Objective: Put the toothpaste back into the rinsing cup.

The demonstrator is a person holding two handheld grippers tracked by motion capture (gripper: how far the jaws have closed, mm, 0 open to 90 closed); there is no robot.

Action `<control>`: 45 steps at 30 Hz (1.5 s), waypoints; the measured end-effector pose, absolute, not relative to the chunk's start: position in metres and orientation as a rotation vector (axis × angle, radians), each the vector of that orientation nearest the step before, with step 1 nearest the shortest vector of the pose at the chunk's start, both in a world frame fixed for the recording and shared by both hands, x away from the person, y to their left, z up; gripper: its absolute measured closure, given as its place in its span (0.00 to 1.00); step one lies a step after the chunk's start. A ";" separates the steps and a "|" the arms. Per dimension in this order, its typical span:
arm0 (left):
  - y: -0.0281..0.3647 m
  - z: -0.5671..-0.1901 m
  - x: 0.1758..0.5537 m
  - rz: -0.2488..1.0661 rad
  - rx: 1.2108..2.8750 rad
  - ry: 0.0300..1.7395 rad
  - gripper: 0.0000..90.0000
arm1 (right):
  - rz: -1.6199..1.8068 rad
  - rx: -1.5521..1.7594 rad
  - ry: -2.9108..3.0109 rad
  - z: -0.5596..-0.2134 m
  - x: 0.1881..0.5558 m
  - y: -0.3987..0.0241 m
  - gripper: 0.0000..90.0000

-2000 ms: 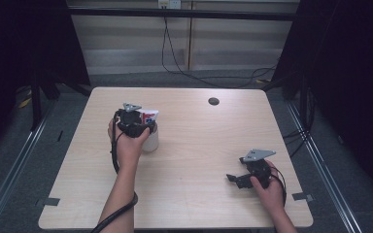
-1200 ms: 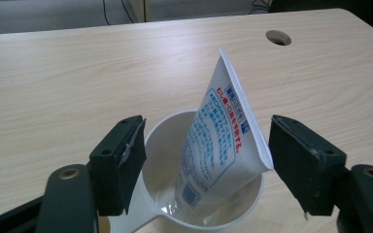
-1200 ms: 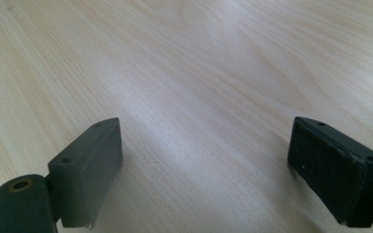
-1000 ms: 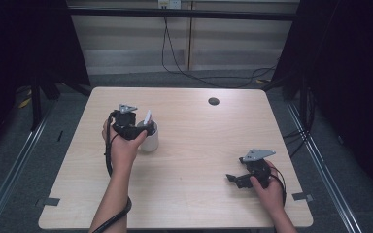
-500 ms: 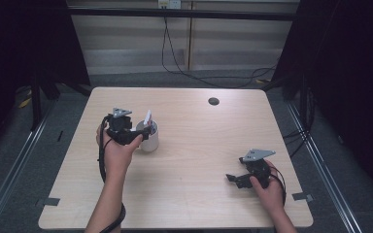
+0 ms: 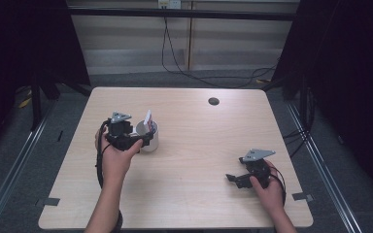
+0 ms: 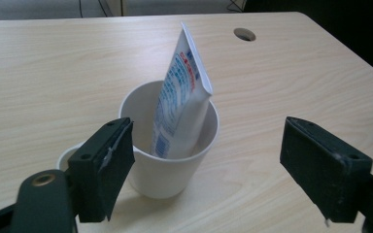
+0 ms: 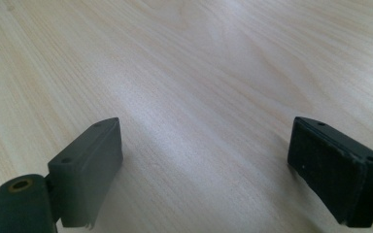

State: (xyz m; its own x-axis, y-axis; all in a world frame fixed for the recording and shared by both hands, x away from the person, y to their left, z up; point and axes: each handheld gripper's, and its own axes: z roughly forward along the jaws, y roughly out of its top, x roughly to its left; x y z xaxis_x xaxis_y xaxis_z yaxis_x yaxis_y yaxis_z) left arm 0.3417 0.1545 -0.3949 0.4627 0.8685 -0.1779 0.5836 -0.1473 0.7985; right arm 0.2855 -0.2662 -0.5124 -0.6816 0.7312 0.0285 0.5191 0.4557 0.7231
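A white cup [image 6: 151, 140] [image 7: 167, 170] stands on the left half of the wooden table [image 6: 189, 145]. A white and blue toothpaste tube [image 6: 148, 118] [image 7: 182, 94] leans inside it, its flat end up. My left gripper [image 6: 142, 141] [image 7: 209, 133] is level with the cup, just to its left in the high view. It is open, with its jaws either side of the cup and not touching it. My right gripper [image 6: 232, 178] [image 8: 204, 145] rests low over bare wood near the front right, open with nothing between its jaws.
A dark round hole [image 6: 213, 101] [image 7: 244, 34] sits in the table near the far edge. Cables [image 6: 184, 58] trail on the floor behind the table. Dark frames and curtains [image 6: 34, 58] stand on both sides.
My left gripper has drawn back to the left from above the cup, and the tube now stands free in the cup. The right gripper has not moved.
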 end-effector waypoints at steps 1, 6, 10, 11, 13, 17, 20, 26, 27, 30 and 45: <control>0.154 -0.396 0.340 0.410 1.847 1.219 0.21 | 1.054 1.072 2.422 -0.512 0.286 -0.266 0.13; 0.152 -0.398 0.334 0.405 1.887 1.182 0.19 | 1.054 1.072 2.422 -0.512 0.286 -0.266 0.13; 0.151 -0.400 0.329 0.393 1.906 1.162 0.18 | 1.054 1.071 2.422 -0.512 0.286 -0.266 0.13; 0.150 -0.401 0.327 0.397 1.906 1.158 0.18 | 1.054 1.072 2.422 -0.512 0.286 -0.266 0.13; 0.150 -0.402 0.326 0.395 1.919 1.146 0.18 | 1.054 1.071 2.422 -0.512 0.286 -0.266 0.13; 0.152 -0.404 0.323 0.395 1.921 1.141 0.18 | 1.054 1.071 2.422 -0.512 0.286 -0.266 0.13; 0.154 -0.405 0.321 0.390 1.930 1.131 0.18 | 1.054 1.071 2.422 -0.512 0.286 -0.266 0.13; 0.157 -0.412 0.315 0.385 1.936 1.128 0.18 | 1.054 1.071 2.422 -0.512 0.286 -0.266 0.13; 0.157 -0.413 0.314 0.382 1.933 1.130 0.18 | 1.054 1.071 2.422 -0.512 0.286 -0.266 0.13; 0.158 -0.417 0.312 0.372 1.940 1.123 0.19 | 1.054 1.071 2.422 -0.512 0.286 -0.266 0.13; 0.160 -0.440 0.302 0.342 1.937 1.143 0.19 | 1.054 1.071 2.422 -0.512 0.286 -0.266 0.13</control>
State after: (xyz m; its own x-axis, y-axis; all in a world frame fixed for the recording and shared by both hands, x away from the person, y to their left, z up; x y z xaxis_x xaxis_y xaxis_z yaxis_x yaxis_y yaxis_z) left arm 0.3024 0.1598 -0.4395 0.5469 0.8193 -0.1721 0.5905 -0.2318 0.7731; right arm 0.2855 -0.2662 -0.5124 -0.6815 0.7313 0.0281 0.5190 0.4559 0.7231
